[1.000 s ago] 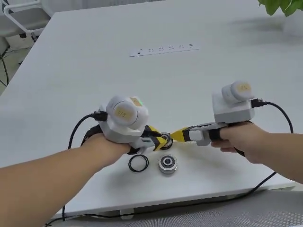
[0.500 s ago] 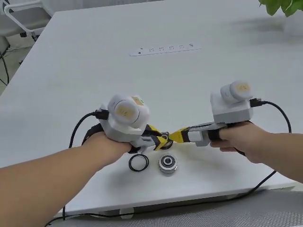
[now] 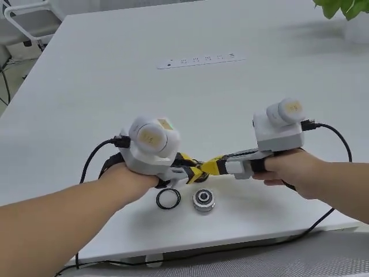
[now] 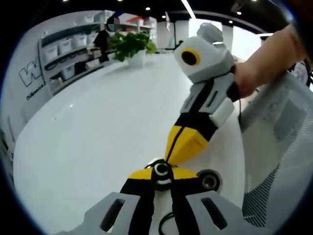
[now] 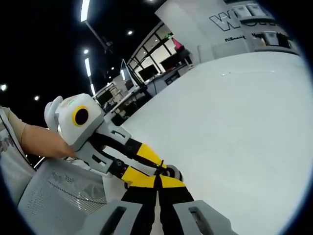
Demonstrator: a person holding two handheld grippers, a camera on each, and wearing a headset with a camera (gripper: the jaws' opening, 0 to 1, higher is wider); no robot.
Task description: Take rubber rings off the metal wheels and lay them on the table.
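My left gripper [image 3: 195,171] [image 4: 160,173] is shut on a small metal wheel [image 4: 160,169] [image 5: 172,172], held just above the white table [image 3: 115,86]. My right gripper [image 3: 203,167] [image 5: 156,179] comes in from the right with its yellow jaws shut, and its tip touches the held wheel's rim. I cannot tell whether a rubber ring is pinched there. A loose black rubber ring [image 3: 168,198] lies flat on the table below the left gripper. A second metal wheel [image 3: 204,199] [image 4: 210,181] sits right of that ring.
The table's front edge [image 3: 230,245] runs close below the loose wheel. A socket strip [image 3: 200,59] is set into the table farther back. Black cables [image 3: 92,161] trail from both grippers. A plant [image 3: 343,7] stands at the far right corner, a chair [image 3: 29,20] at the far left.
My right gripper has slid left until its tip meets the wheel in the left gripper. The left gripper, loose ring and second wheel have stayed put.
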